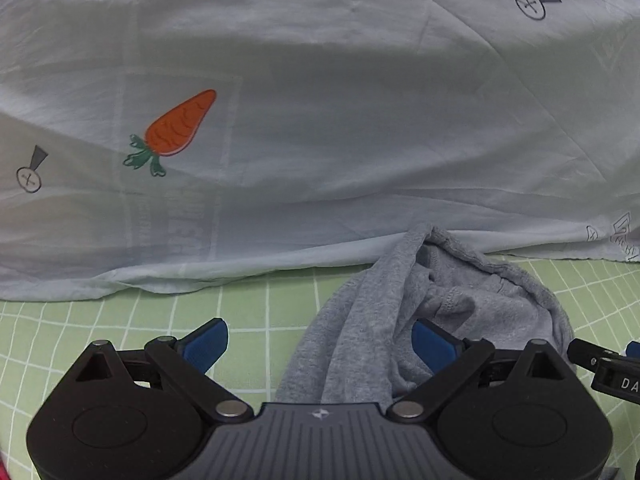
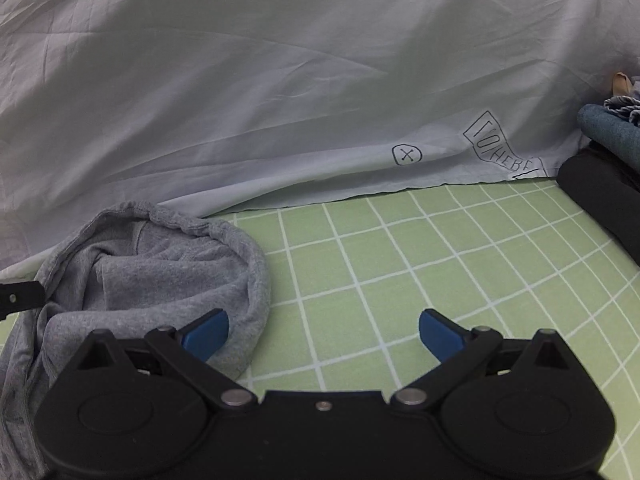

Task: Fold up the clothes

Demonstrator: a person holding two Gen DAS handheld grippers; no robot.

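Observation:
A crumpled grey garment [image 1: 400, 312] lies on the green checked surface [image 1: 120, 320]. My left gripper [image 1: 320, 346] is open; the garment lies between its blue fingertips [image 1: 208, 342], and the right finger pokes into the folds. In the right wrist view the same grey garment [image 2: 140, 280] sits at the lower left. My right gripper [image 2: 324, 338] is open and empty over the green surface [image 2: 400, 260], with its left fingertip [image 2: 208, 334] at the garment's edge.
A pale blue sheet with a carrot print [image 1: 180, 124] hangs as a backdrop in both views [image 2: 280, 100]. A stack of dark folded clothes [image 2: 608, 168] sits at the right. The right gripper's edge shows in the left wrist view [image 1: 612, 368].

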